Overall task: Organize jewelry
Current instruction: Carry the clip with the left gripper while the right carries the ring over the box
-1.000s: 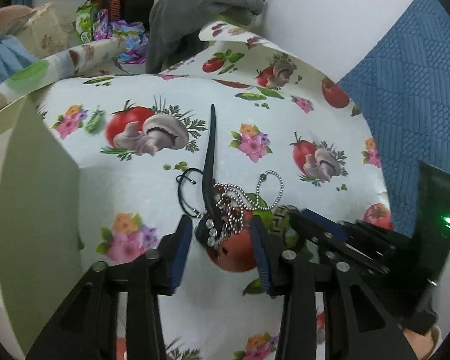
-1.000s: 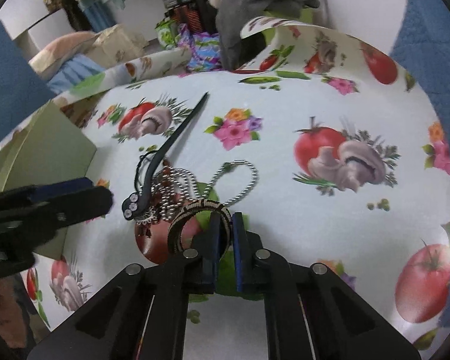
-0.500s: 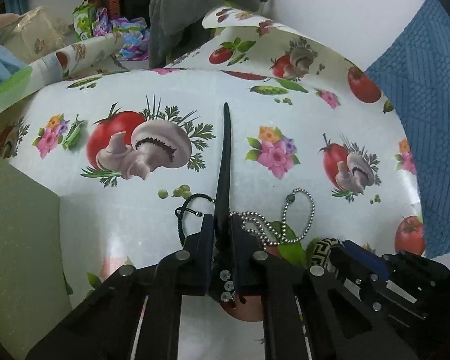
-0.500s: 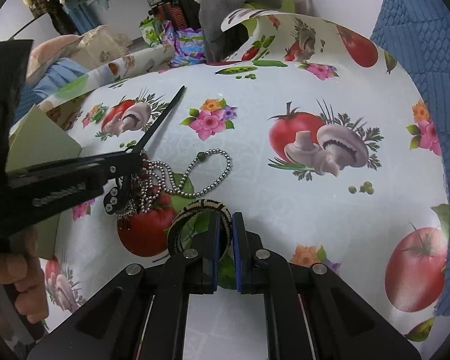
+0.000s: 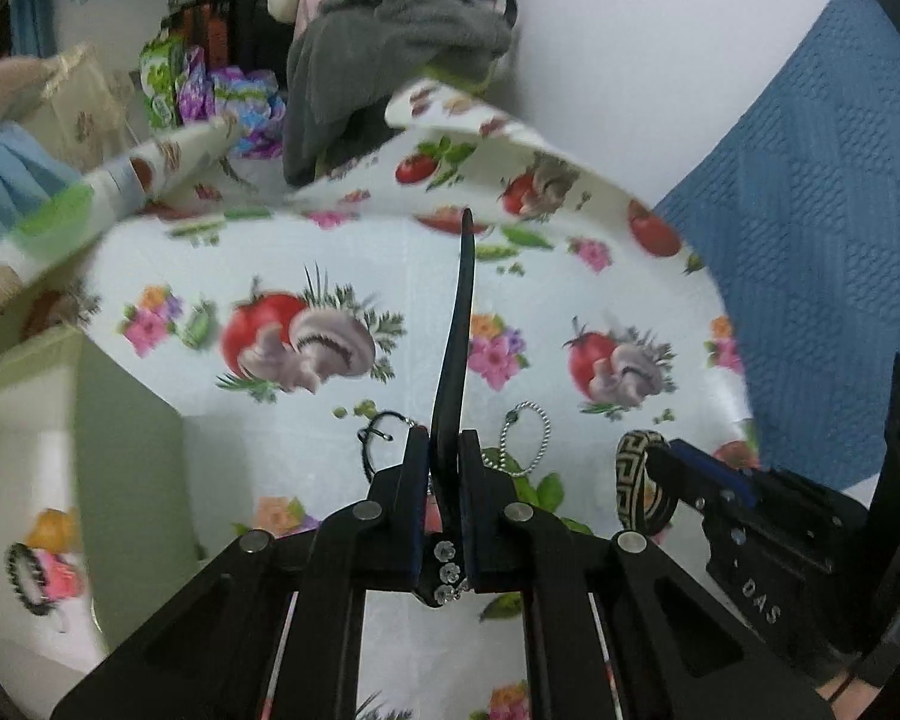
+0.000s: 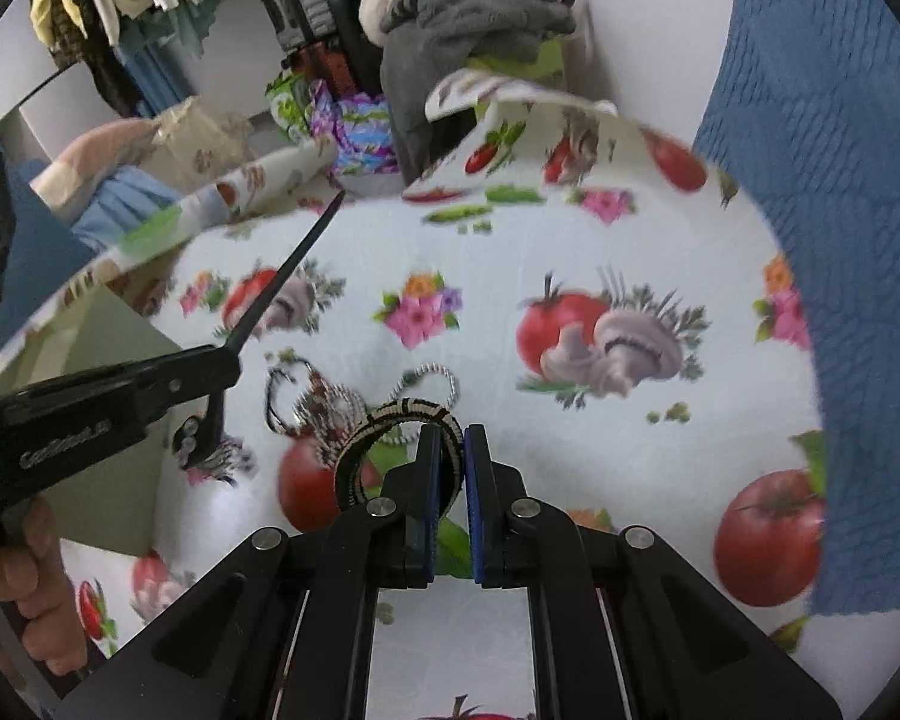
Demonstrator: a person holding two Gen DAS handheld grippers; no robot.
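Observation:
A long black hair stick (image 5: 459,324) with small clear stones at its thick end points away from me, and my left gripper (image 5: 444,456) is shut on it above the table. The right wrist view shows that stick (image 6: 294,258) slanting up from the left gripper (image 6: 213,372). My right gripper (image 6: 448,450) is shut on a black-and-cream patterned bangle (image 6: 384,414), raised off the cloth. That bangle (image 5: 633,468) also shows at the right of the left wrist view. A silver ball chain (image 5: 531,438), a black cord bracelet (image 5: 378,426) and tangled chains (image 6: 324,402) lie on the table.
A tablecloth (image 6: 570,228) printed with tomatoes and mushrooms covers the table. A pale green box (image 5: 120,450) stands at the left. A blue textured fabric (image 5: 822,192) borders the right edge. Clothes and bags (image 5: 384,42) pile up behind the far edge. A hand (image 6: 24,588) holds the left gripper.
My left gripper closed on the hair stick and lifted it off the cloth. The right gripper rose with the bangle still clamped, and the chains stayed on the table.

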